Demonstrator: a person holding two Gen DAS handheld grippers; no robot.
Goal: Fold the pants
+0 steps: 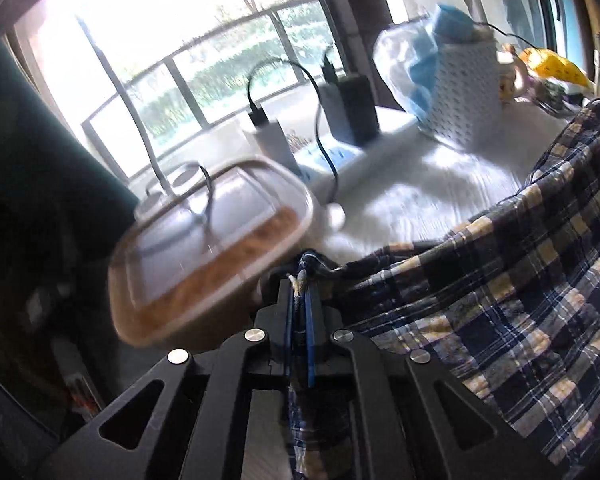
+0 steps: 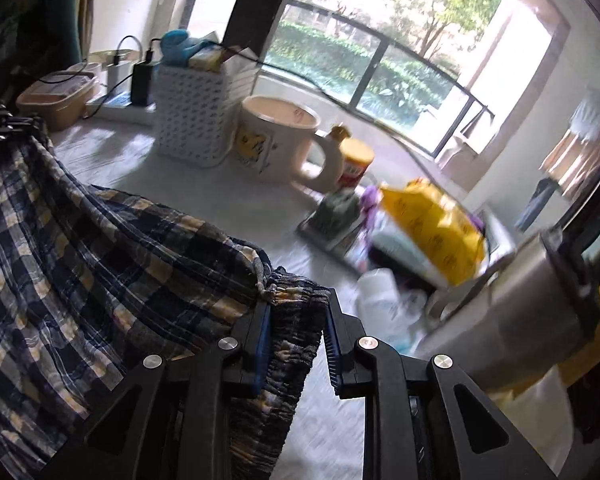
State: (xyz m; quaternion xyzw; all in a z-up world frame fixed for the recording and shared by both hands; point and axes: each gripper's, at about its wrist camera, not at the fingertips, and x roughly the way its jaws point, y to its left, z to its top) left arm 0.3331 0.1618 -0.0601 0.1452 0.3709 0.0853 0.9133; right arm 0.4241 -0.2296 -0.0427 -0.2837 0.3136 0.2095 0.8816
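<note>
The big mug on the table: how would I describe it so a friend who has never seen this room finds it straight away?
Start at the white perforated basket standing on the white-covered table before the window. The mug stands right beside it, on the side away from the chargers. It is cream-coloured with a yellow cartoon print and a thick handle, much wider than the yellow-lidded jar next to it.

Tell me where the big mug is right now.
In the right wrist view the mug stands on the white table, just right of the white basket, with the yellow-lidded jar beside its handle.

Plaid pants point(image 1: 500, 300) — lifted, draped, bunched ends
</note>
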